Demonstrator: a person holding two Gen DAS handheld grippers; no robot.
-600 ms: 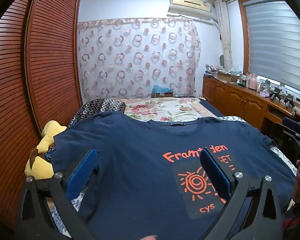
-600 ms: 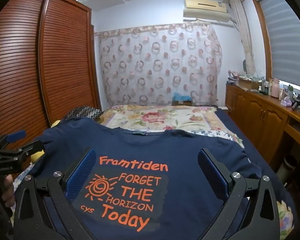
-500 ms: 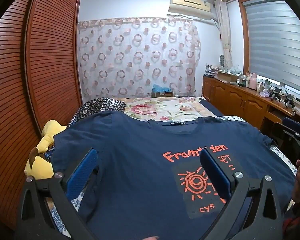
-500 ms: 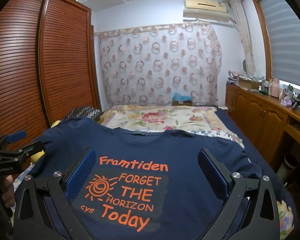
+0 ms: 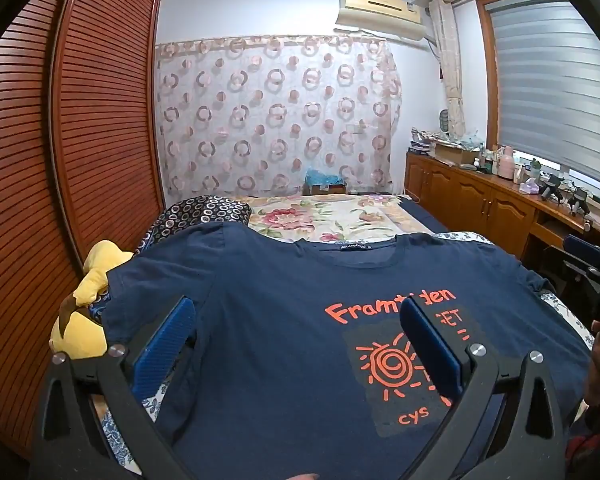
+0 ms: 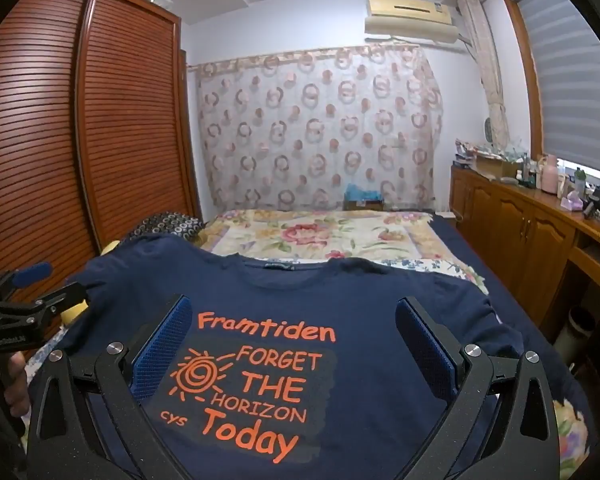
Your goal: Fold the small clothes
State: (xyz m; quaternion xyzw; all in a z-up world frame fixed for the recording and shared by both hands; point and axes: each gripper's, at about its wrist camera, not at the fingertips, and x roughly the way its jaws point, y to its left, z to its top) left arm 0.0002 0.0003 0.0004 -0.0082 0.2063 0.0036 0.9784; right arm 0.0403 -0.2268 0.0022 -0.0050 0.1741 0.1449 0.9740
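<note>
A navy T-shirt (image 5: 284, 312) (image 6: 364, 320) with an orange sun and lettering lies flat, front up, on the bed, collar at the far side. My left gripper (image 5: 298, 320) hovers open over the shirt's left half, nothing between its blue pads. Over the printed chest my right gripper (image 6: 294, 322) is open too, and empty. In the right wrist view the left gripper (image 6: 32, 292) shows at the left edge, held by a hand (image 6: 14, 384). The left wrist view catches part of the right gripper (image 5: 592, 268) at the right edge.
A yellow plush toy (image 5: 86, 308) lies at the shirt's left sleeve, beside a slatted wooden wardrobe (image 5: 60, 160). A floral quilt (image 5: 332, 216) and patterned pillow (image 5: 204, 212) lie beyond the collar. A wooden cabinet (image 6: 532, 232) with bottles runs along the right wall.
</note>
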